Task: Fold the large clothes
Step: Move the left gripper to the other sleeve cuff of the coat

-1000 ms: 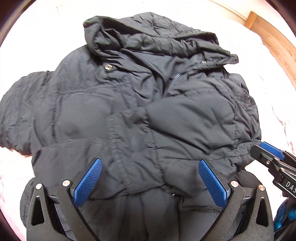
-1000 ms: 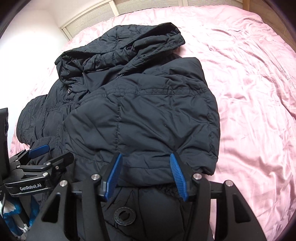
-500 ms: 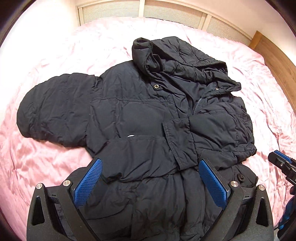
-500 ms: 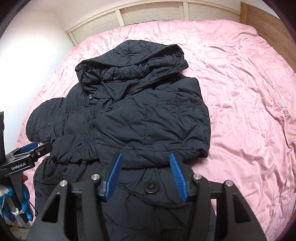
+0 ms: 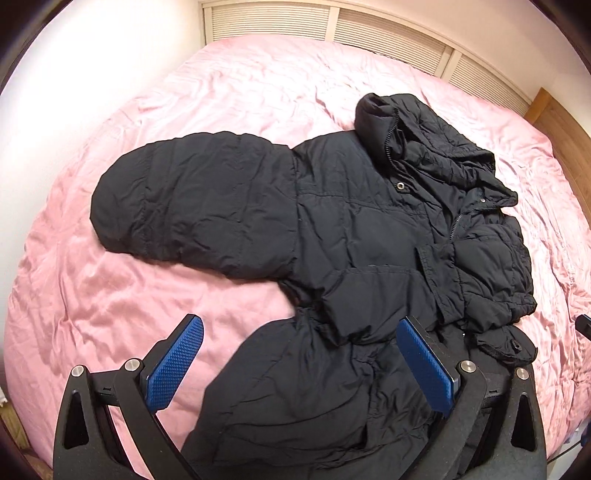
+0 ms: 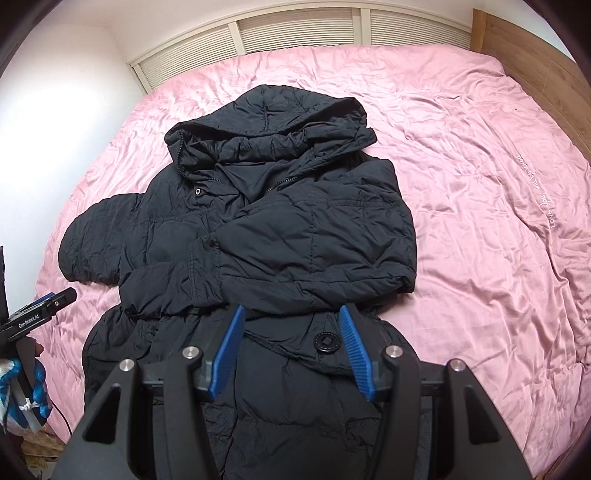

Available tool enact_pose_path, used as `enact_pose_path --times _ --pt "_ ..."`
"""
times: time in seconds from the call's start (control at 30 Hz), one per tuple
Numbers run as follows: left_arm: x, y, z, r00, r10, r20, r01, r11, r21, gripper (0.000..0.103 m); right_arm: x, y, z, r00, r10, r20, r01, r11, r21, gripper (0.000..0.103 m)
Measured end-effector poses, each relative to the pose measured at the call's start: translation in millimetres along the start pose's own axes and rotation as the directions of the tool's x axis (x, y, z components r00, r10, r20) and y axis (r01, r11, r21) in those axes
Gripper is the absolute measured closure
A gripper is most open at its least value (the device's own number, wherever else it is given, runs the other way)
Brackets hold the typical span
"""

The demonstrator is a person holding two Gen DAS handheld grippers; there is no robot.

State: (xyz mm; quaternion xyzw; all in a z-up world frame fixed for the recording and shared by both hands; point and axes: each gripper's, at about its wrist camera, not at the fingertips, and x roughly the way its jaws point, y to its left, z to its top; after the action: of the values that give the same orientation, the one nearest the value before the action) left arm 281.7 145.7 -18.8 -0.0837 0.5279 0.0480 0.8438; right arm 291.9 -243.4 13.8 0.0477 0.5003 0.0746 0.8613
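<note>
A black hooded puffer jacket (image 5: 362,236) lies front up on a pink bed, also seen in the right wrist view (image 6: 280,236). Its right sleeve (image 6: 317,236) is folded across the chest. Its left sleeve (image 5: 192,203) lies spread out flat to the left. The hood (image 6: 273,129) points to the far end. My left gripper (image 5: 299,362) is open and empty, above the jacket's lower left part. My right gripper (image 6: 291,350) is open and empty, above the jacket's waist near a black button (image 6: 325,341). The left gripper also shows at the left edge of the right wrist view (image 6: 40,306).
The pink sheet (image 6: 480,184) covers the whole bed. A white slatted panel (image 6: 303,33) runs along the far end. A wooden bed frame (image 6: 535,66) stands at the far right. A white wall (image 5: 92,55) is on the left.
Both grippers have pulled back and up from the jacket, so more of the bed shows. The left gripper has swung left, bringing the spread left sleeve into full view.
</note>
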Motion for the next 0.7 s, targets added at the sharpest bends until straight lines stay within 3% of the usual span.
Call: enact_pose_path --times 0.33,0.57,0.7 --pt "4 69 6 0.999 0.034 0.007 -0.033 0.995 -0.097 0.001 -8 15 -5 1.0 -0.026 -0.008 0.026 1.0 0.009 0.05" --pt "20 123 5 1.0 -0.005 -0.024 0.0 0.977 -0.212 0.001 -3 19 -12 0.999 -0.041 -0.033 0.042 0.999 0.034 0.05" --pt "34 159 10 0.999 -0.04 -0.029 0.029 0.953 -0.3 0.001 2 19 -15 0.997 -0.062 -0.049 0.065 0.997 0.051 0.05"
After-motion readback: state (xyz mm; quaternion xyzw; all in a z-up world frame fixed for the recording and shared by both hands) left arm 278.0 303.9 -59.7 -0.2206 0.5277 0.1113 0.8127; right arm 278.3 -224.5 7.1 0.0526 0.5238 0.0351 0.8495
